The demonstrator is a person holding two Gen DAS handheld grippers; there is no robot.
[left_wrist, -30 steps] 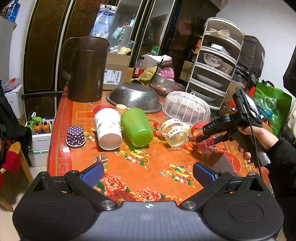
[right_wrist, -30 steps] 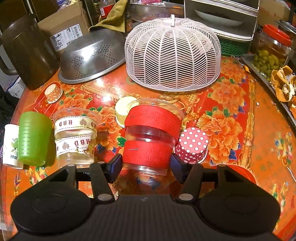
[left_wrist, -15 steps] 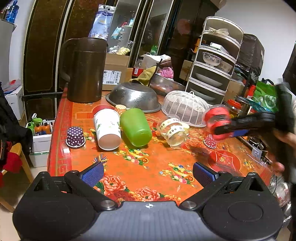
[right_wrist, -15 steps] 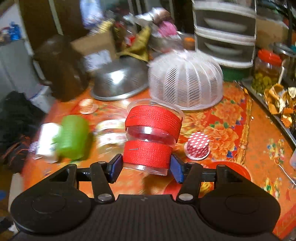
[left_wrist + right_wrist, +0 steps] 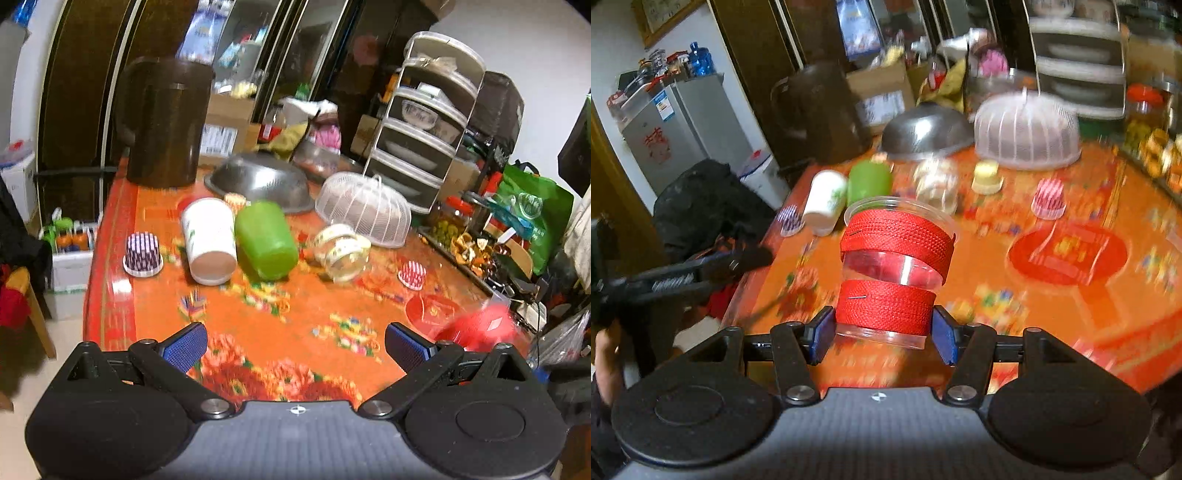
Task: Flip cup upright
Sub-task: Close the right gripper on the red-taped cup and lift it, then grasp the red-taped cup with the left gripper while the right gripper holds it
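Red table [image 5: 258,332] w/ green cup [image 5: 266,245], white cup [image 5: 209,240] lying

We find almost no readable text in either view. The clear cup with pale bands [image 5: 341,251] carries lettering, but blur makes it illegible. The cardboard box [image 5: 221,134] bears a white shipping label with unreadable print. The grey fridge [image 5: 676,129] shows a blue sticker and red characters that we cannot decipher.
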